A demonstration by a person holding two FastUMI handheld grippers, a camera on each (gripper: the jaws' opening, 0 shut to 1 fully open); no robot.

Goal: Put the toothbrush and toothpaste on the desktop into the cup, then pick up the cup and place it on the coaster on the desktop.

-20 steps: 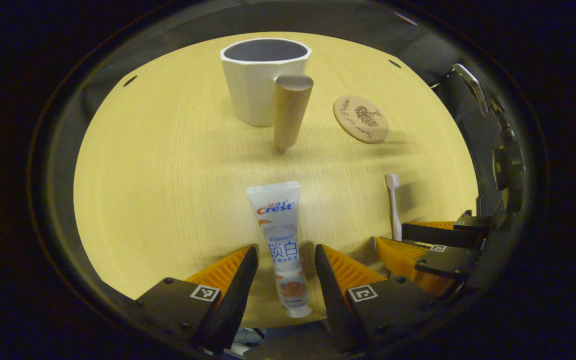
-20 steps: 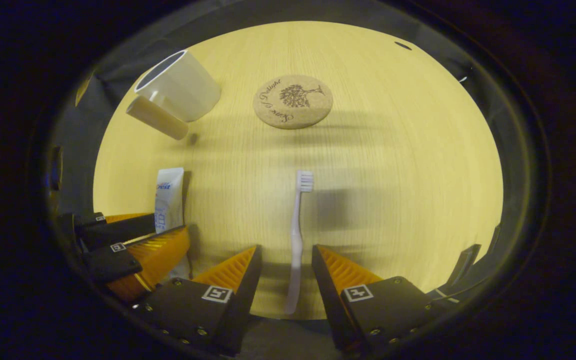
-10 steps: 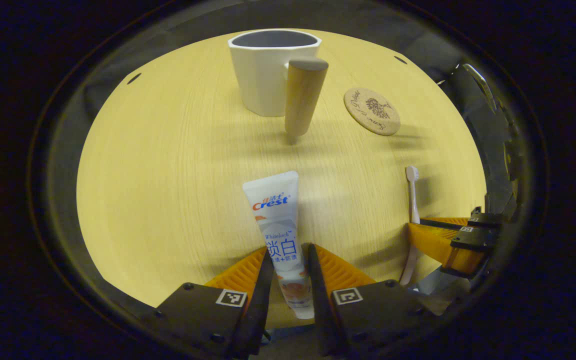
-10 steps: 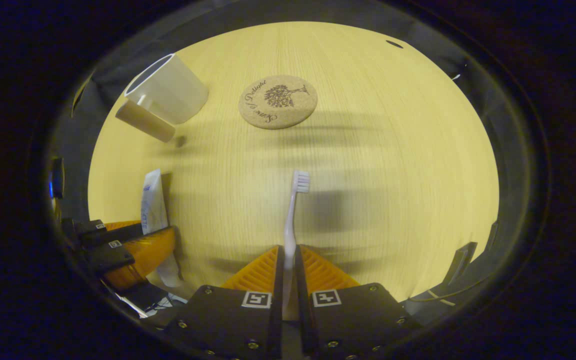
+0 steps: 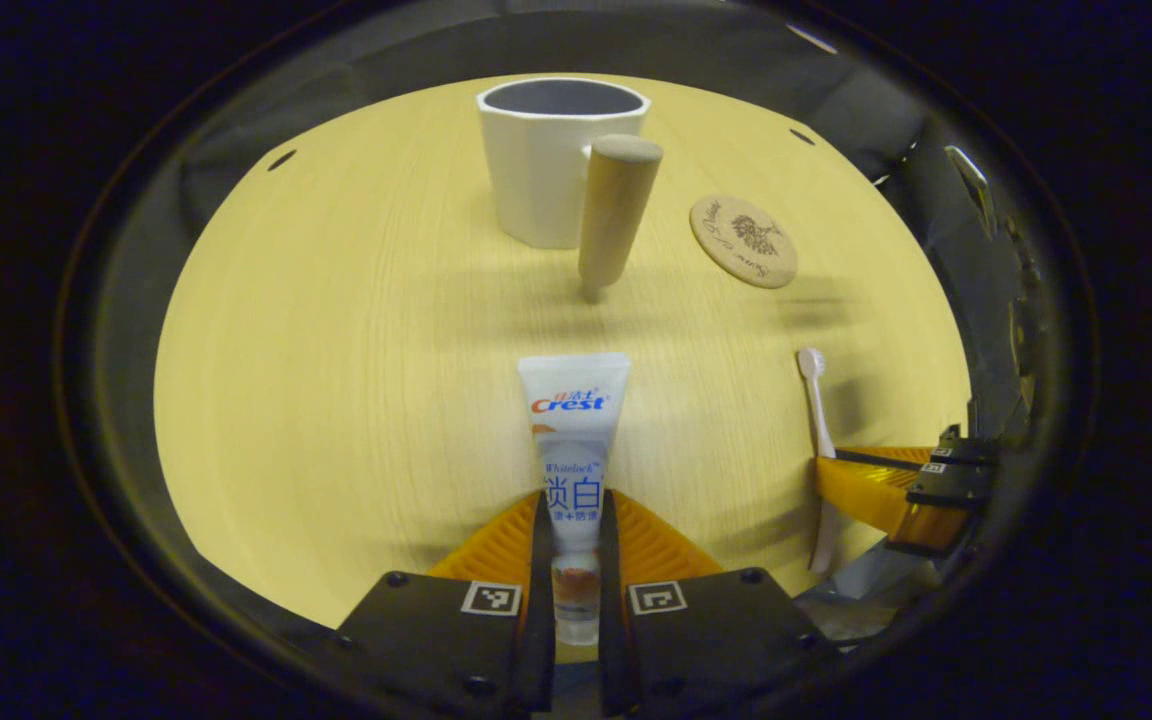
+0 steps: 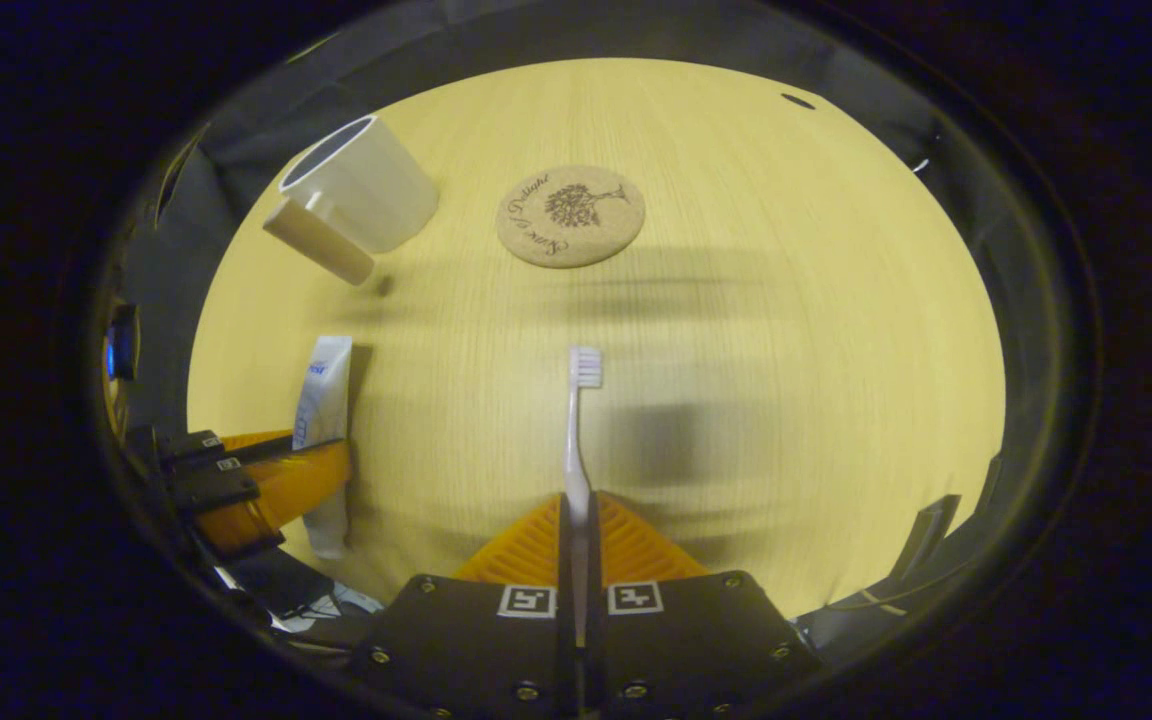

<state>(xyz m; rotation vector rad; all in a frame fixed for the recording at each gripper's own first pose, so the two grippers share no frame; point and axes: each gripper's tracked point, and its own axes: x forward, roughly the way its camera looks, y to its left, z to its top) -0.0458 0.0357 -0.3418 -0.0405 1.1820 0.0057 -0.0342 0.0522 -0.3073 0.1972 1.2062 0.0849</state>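
In the left gripper view my left gripper (image 5: 572,505) is shut on the white toothpaste tube (image 5: 573,420), which points toward the white cup (image 5: 546,165) with its wooden handle (image 5: 614,212). The cork coaster (image 5: 743,241) lies right of the cup. In the right gripper view my right gripper (image 6: 577,505) is shut on the white toothbrush (image 6: 578,420), bristles forward. The coaster (image 6: 570,215) sits ahead, the cup (image 6: 361,198) far left. The left gripper (image 6: 276,470) with the toothpaste (image 6: 324,400) shows at the left; the right gripper (image 5: 886,480) and toothbrush (image 5: 816,400) show at right in the left gripper view.
The pale wooden desktop (image 5: 336,350) has small dark holes (image 5: 282,159) near its far edge. Dark booth cloth surrounds the table. Open tabletop (image 6: 816,350) stretches to the right of the toothbrush.
Both grippers went from open around their objects to shut on them. The toothpaste and toothbrush now look lifted slightly off the desktop and straightened.
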